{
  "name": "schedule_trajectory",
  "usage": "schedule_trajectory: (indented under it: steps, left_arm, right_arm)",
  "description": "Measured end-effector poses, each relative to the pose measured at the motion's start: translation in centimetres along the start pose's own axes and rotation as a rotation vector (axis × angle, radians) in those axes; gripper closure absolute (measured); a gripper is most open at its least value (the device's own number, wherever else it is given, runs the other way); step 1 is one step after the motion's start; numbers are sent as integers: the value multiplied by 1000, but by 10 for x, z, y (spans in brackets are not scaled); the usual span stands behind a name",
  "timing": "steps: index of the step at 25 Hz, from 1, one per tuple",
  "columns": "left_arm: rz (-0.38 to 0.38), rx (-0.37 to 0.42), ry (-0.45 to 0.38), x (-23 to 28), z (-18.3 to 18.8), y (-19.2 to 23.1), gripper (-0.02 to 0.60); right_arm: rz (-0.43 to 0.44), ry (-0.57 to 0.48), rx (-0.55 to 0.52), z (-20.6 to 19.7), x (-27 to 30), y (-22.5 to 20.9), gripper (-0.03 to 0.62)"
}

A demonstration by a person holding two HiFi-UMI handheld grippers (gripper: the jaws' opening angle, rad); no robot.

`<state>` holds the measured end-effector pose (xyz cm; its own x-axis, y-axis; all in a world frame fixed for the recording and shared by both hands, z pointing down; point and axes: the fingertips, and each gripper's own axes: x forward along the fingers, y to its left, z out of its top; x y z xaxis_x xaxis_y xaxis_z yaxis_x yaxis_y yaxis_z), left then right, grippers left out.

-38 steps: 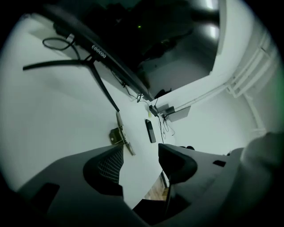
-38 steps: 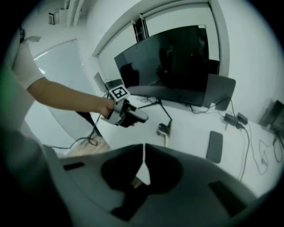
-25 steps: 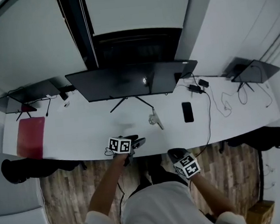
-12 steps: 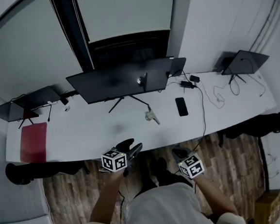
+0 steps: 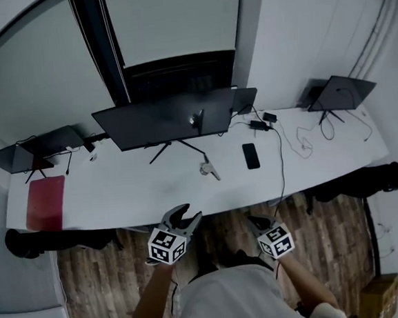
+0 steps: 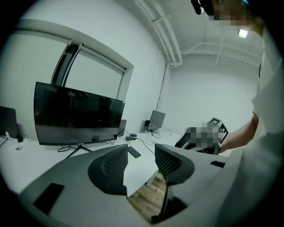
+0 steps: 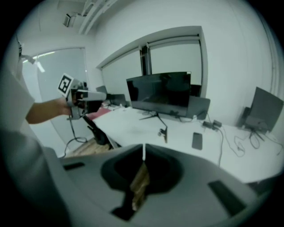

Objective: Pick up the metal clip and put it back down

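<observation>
The metal clip lies on the white table in front of the monitor stand, left of a black phone. It also shows in the right gripper view as a small clip standing on the tabletop. My left gripper hangs off the table's front edge over the wood floor. Its jaws are open and have just been closing, with nothing between them. My right gripper is also short of the edge, its jaws shut and empty. Both are well short of the clip.
A wide monitor stands at the table's back. A red pad lies far left. Laptops on stands sit at the left end and right end. Cables trail right of the phone. Dark chairs flank the table.
Both grippers have drawn back from the table's front edge toward my body. The left one has lifted and rolled, and its jaws look narrower.
</observation>
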<state>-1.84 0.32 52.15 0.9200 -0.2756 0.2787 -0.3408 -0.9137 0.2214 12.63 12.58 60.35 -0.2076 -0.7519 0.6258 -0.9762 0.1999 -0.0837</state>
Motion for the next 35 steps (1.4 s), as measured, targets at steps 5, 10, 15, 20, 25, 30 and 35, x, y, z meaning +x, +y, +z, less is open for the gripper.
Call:
schedule_trajectory:
  steps: [5,10,15,20,25,30,35]
  left_arm:
    - [65,-32,8,-3,-6,-13,368]
    - [137,-28,-5,-12,0,-30,439]
    - [192,-11,-15,-20,5,-48,471]
    - [240,-37,-39,-28,6,-57,475]
    - [295,-50,-76,-39,11,-62,535]
    - [334,-57,-85,-49,11,-61,551]
    - [342,-59,-77,-49,7,-67,551]
  right_arm:
    - [25,-24,-7,2,-15,-13,560]
    - [52,-62,-20,15,-40,-24,560]
    - [50,-109,-51,26,-61,-38,560]
    - [49,-154,-56,36,-75,-51,560]
    - [60,-163,-70,39,-79,-57,560]
    - [67,-202,-89,46,-86,-54,560]
    - [73,-228,-109,43,-87,-55,562]
